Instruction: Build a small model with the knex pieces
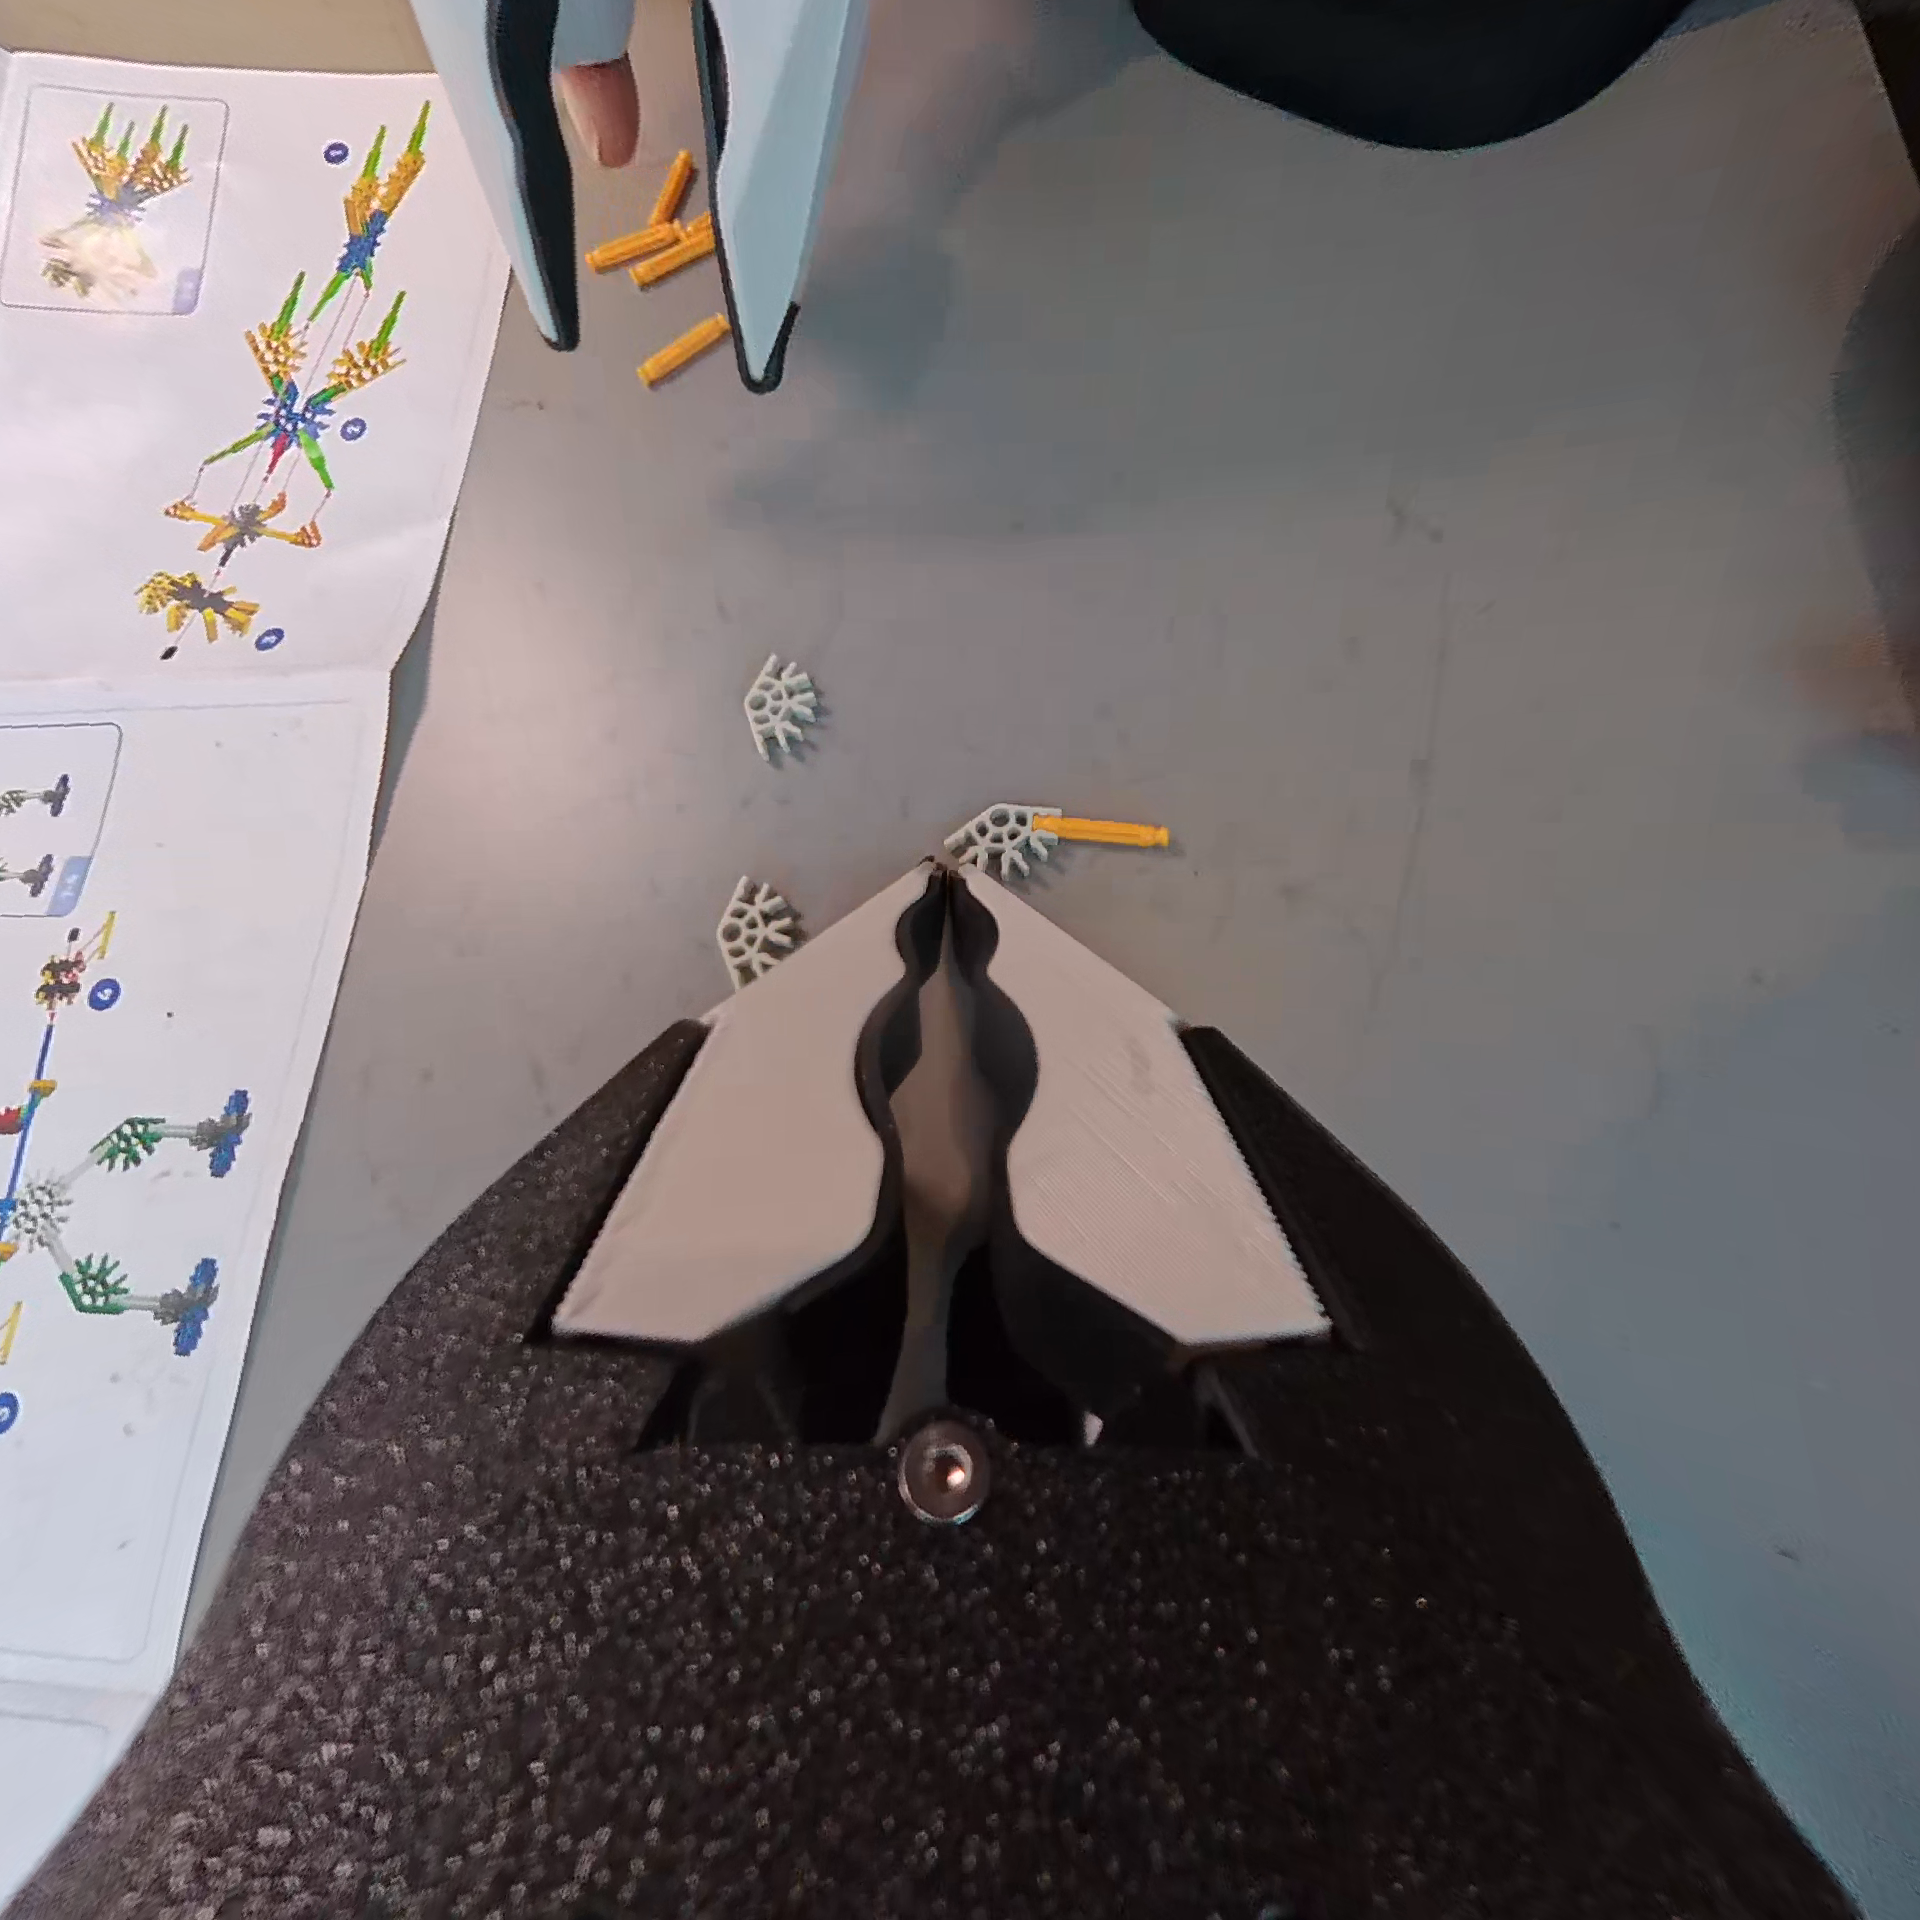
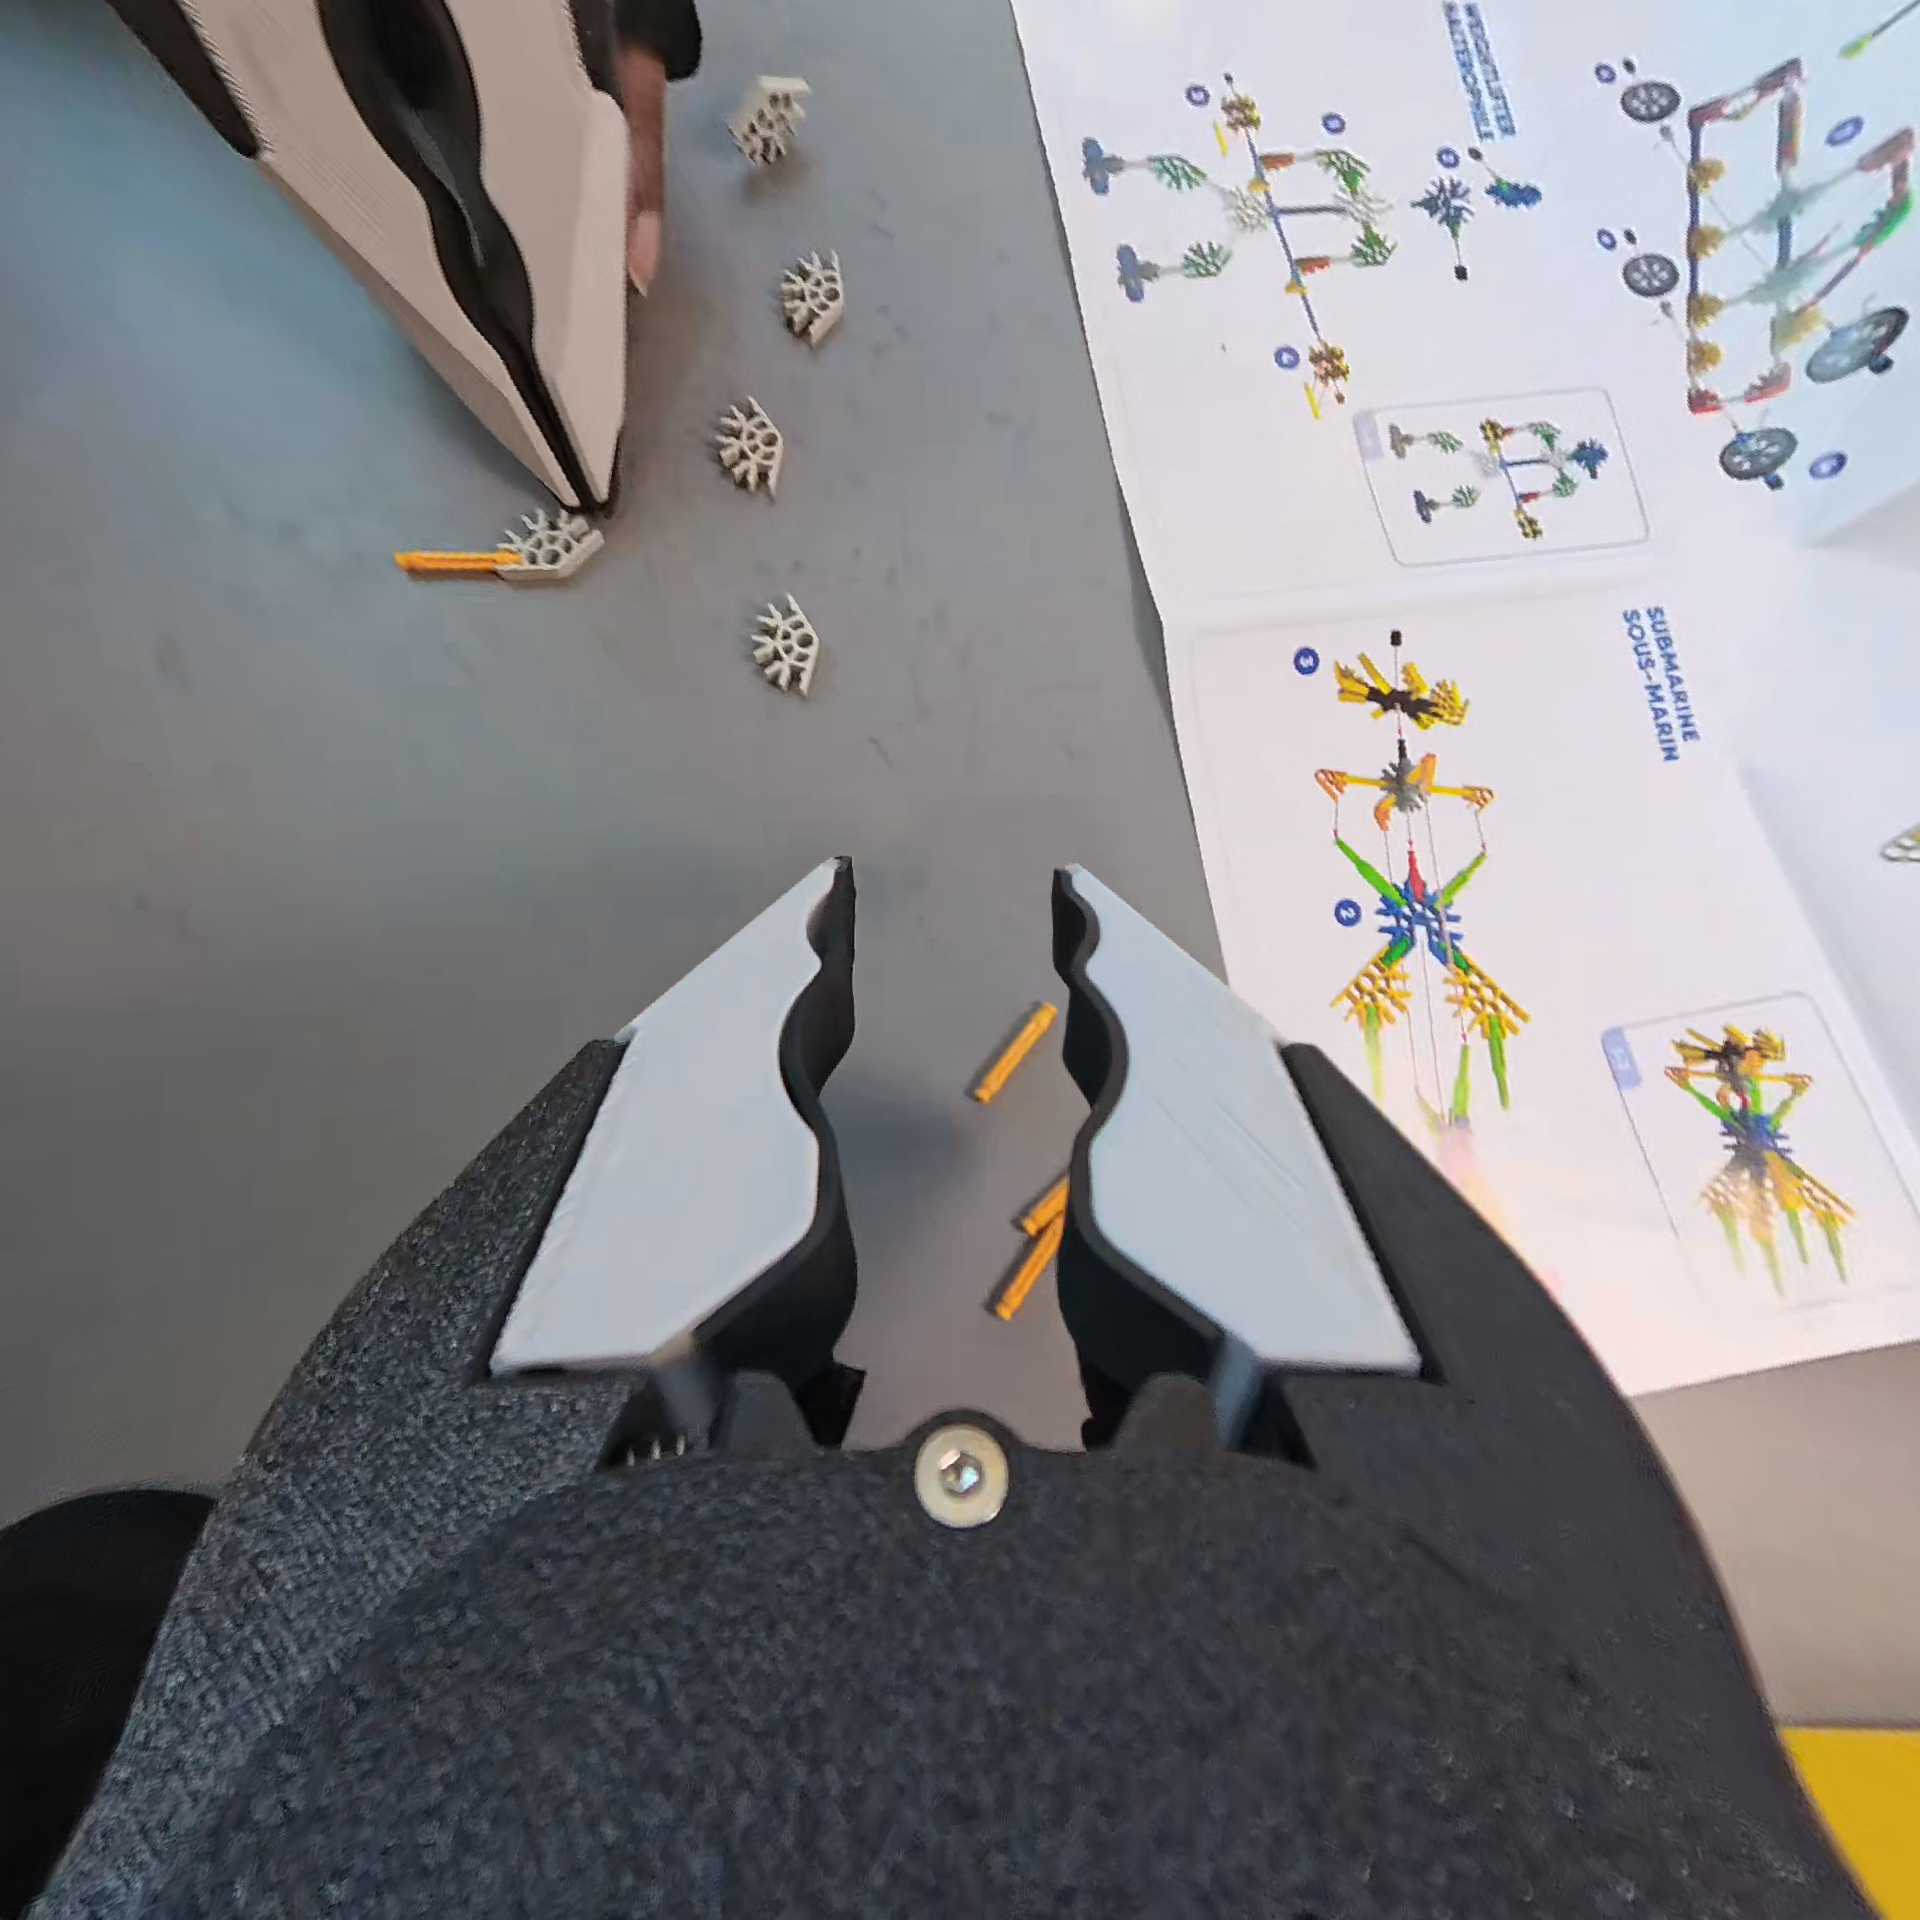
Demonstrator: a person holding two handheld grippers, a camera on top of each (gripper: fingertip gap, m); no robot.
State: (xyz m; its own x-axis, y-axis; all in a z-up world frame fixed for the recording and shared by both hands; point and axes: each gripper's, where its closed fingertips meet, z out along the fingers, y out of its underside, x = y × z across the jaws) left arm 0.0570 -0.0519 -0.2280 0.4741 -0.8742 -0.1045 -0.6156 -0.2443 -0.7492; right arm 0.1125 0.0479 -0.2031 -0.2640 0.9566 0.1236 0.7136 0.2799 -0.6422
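Note:
My left gripper (image 1: 940, 871) is shut. Its tips rest on the grey table against the corner of a grey fan-shaped connector (image 1: 1000, 834) that has a yellow rod (image 1: 1107, 832) plugged into it. The right wrist view shows the same contact: the left gripper (image 2: 594, 503), the connector (image 2: 551, 545) and the rod (image 2: 447, 561). My right gripper (image 2: 954, 881) is open and empty, low over several loose yellow rods (image 2: 1016, 1051), with one rod between its fingers. It also shows in the left wrist view (image 1: 665, 358), above the rods (image 1: 649, 244).
Several loose grey connectors (image 2: 787, 644) lie in a row beside the left gripper; two show in the left wrist view (image 1: 781, 707). A printed instruction sheet (image 2: 1455, 644) covers the table's side (image 1: 208, 790). A dark object (image 1: 1403, 73) sits at the far edge. A fingertip (image 1: 608, 114) shows behind the right gripper. My hands' fingertips stand some 12 centimeters from each other.

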